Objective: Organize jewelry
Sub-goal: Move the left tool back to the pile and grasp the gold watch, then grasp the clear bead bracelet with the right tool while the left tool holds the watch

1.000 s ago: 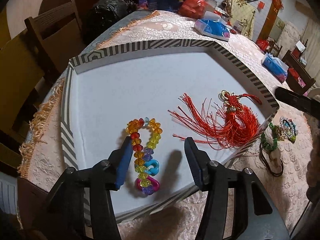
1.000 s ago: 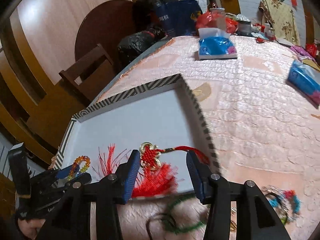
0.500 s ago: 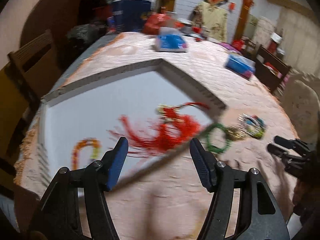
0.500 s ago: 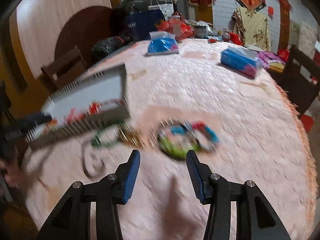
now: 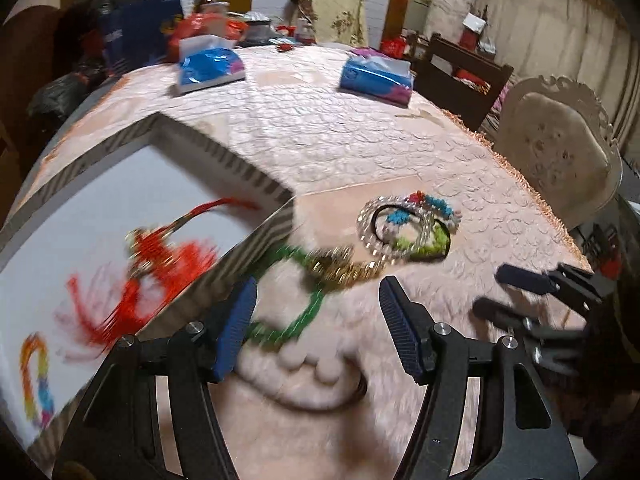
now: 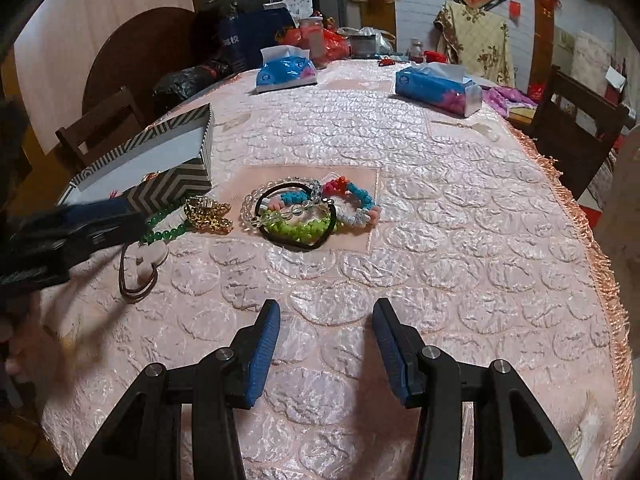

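Between your left gripper's (image 5: 316, 324) spread, empty jaws in the left wrist view lies the green bead bracelet (image 5: 298, 300). Its ring sits just ahead of the fingertips and leans toward the left finger, close against the striped wall of the box (image 5: 256, 236). A gold chain (image 5: 344, 270) touches its far side, and beyond that a tangle of bracelets (image 5: 408, 224) rests on the pink worktop (image 5: 320, 128). The red tassel (image 5: 160, 264) and a rainbow bead string (image 5: 36, 376) are already inside the box, though blurred. Your right gripper (image 5: 508, 292) shows at the right edge, off to the side of the pile.

Ahead of your right gripper (image 6: 326, 344) in the right wrist view, the jaws stand wide apart with only bare cloth between them. The tangle of bracelets (image 6: 308, 212) lies straight ahead but well apart from the fingertips. The green bead bracelet (image 6: 168, 226) and gold chain (image 6: 208, 214) sit to the left, beside the box (image 6: 172, 186), where your left gripper (image 6: 104, 218) reaches in. A brown cord (image 6: 136, 276) lies nearer.

By my judgement, your left gripper is far nearer the green bracelet; the right would need a long forward reach.
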Action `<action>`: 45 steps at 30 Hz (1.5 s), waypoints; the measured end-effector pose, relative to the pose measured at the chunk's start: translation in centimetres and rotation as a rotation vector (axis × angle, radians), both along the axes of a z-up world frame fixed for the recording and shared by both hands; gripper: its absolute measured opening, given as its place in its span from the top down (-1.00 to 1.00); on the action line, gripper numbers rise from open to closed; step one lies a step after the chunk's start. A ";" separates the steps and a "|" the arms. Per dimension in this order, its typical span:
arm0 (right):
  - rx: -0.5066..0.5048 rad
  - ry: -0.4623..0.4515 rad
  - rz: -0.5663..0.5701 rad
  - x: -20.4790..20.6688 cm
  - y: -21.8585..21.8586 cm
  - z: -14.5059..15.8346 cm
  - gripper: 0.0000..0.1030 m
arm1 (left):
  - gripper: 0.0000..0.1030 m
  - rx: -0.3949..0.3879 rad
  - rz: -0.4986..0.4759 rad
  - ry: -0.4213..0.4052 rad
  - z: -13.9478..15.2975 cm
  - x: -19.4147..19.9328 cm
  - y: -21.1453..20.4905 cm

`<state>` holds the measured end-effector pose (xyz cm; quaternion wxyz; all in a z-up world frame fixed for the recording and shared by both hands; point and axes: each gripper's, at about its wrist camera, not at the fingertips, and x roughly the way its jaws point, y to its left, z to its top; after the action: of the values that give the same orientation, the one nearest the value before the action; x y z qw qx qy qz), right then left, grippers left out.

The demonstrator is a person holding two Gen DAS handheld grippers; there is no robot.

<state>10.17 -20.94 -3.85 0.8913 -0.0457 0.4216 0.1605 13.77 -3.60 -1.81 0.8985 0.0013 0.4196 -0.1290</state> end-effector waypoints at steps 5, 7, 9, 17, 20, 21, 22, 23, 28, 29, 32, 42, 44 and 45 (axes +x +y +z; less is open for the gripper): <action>0.004 0.000 0.000 -0.2 0.0 -0.1 0.08 | -0.23 0.031 0.008 0.013 -1.3 2.4 -1.3; -0.010 -0.002 0.001 -0.2 0.2 -0.1 0.08 | -0.12 0.037 0.009 0.026 -1.9 3.2 -1.5; -0.020 -0.004 0.003 -0.2 0.4 -0.2 0.06 | 0.02 0.025 0.011 0.023 -2.0 3.4 -1.2; -0.021 -0.002 0.005 -0.3 0.5 -0.3 0.04 | 0.50 -0.046 -0.042 -0.003 -1.3 1.7 -0.2; -0.019 -0.002 0.005 -0.3 0.5 -0.3 0.04 | 0.50 -0.069 -0.068 -0.028 -0.5 0.2 0.3; -0.017 -0.001 0.005 -0.3 0.5 -0.3 0.04 | 0.50 -0.070 -0.072 -0.035 -0.3 -0.2 0.5; -0.013 -0.001 0.005 -0.3 0.4 -0.3 0.04 | 0.50 -0.069 -0.074 -0.044 0.0 -0.8 0.8; -0.001 0.001 0.005 -0.3 0.3 -0.2 0.04 | 0.50 -0.071 -0.073 -0.051 0.3 -1.4 1.2; 0.073 0.010 -0.020 0.8 -0.8 0.7 0.05 | 0.50 -0.064 -0.034 -0.072 1.0 -4.0 3.6; 0.083 -0.007 -0.015 1.2 -0.7 1.5 0.06 | 0.50 -0.063 -0.022 -0.071 0.9 -4.4 4.1; 0.127 -0.044 0.031 2.6 0.2 3.3 0.18 | 0.50 -0.081 0.030 -0.044 0.2 -5.3 5.7; 0.042 -0.004 0.097 8.3 3.0 0.6 0.66 | 0.50 -0.120 0.073 -0.007 -1.8 -6.5 6.8; 0.042 0.011 0.100 8.8 3.0 0.3 0.67 | 0.50 -0.130 0.078 0.006 -2.0 -6.4 7.0; 0.029 0.019 0.109 8.9 3.1 0.0 0.67 | 0.50 -0.132 0.082 0.015 -2.1 -6.4 7.1</action>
<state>19.05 -17.84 -3.85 0.8777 -0.0544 0.4246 0.2153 7.42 3.53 -3.88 0.8981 -0.0760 0.4164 -0.1195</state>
